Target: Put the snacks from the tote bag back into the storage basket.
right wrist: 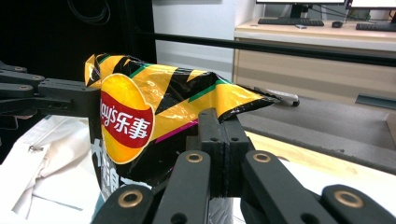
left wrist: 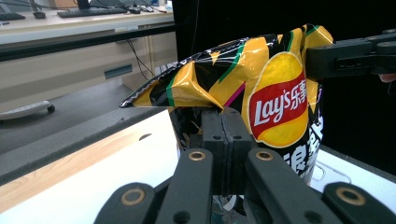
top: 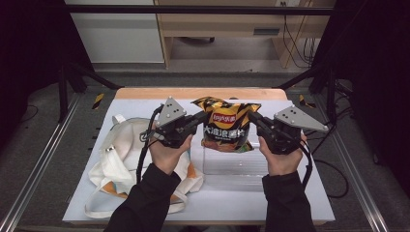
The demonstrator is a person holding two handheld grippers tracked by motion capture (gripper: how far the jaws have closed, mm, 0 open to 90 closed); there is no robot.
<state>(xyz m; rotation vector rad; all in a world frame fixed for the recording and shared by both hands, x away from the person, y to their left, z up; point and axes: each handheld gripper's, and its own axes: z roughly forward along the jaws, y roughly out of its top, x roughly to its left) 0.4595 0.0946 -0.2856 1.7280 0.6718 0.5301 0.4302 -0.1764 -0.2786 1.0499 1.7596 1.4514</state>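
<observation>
The Lay's crisp bag [top: 226, 124] hangs between the two grippers, clear of the table [top: 300, 193], each upper corner pinched. The left gripper [top: 202, 116] has its fingers [left wrist: 212, 140] pressed together on the bag's left edge; the right gripper [top: 251, 117] likewise clamps the right edge, fingers [right wrist: 233, 144] closed flat on the foil. The bag stands upright, logo facing the person, its top seam crumpled between the two grips. Directly below the fingertips sits a clear plastic container [top: 232, 164], open-topped; the bag's lower edge hangs at or just above its rim, and whether it touches cannot be told. No contents can be made out in it. Left of the left fingers lies a white cloth tote bag [top: 121, 154], slack and flat, contents not visible.
</observation>
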